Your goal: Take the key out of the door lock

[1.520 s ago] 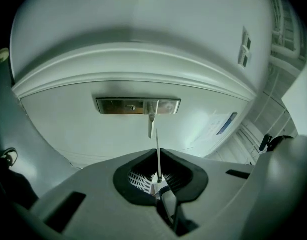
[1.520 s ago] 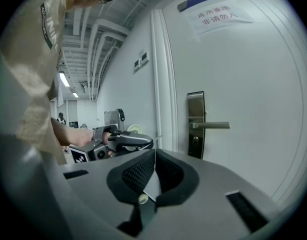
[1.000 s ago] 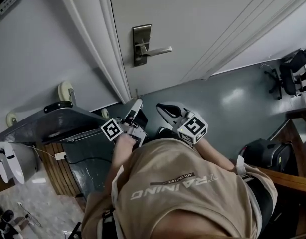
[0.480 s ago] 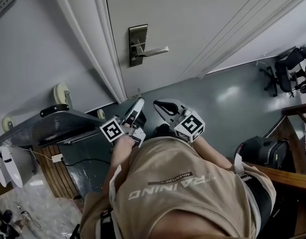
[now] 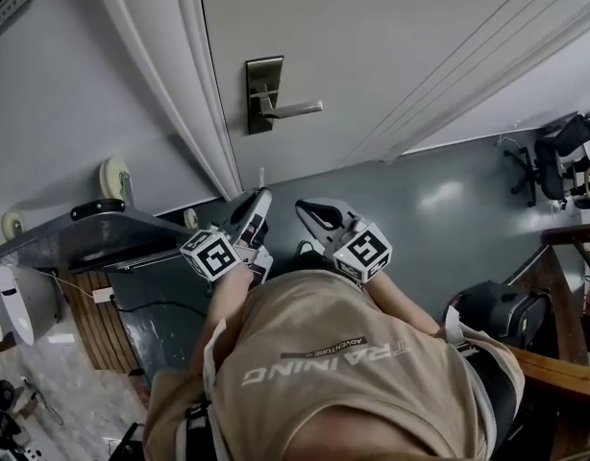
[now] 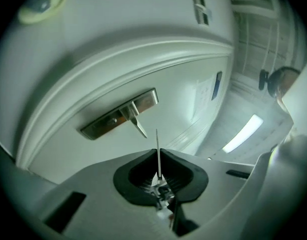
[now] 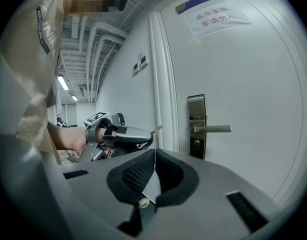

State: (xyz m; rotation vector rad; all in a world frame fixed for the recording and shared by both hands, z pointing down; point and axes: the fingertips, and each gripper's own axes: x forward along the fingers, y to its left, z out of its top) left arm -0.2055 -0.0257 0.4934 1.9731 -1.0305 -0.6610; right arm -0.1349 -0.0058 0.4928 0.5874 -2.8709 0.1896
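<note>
Your left gripper [image 6: 160,153] is clamped on the key [image 6: 157,141]. The blade sits edge-on between the pads, with its long axis running straight out along the jaws, tip toward the lock plate [image 6: 118,115]. The key is clear of the plate, with a visible gap and nothing in the keyhole under the lever handle [image 7: 213,129]. Your right gripper [image 7: 154,151] has its jaws together and empty, and hangs beside the left, no closer to the plate. The extraction looks done. If you retreat further, go straight back from the plate along the blade's axis, left hand only.
</note>
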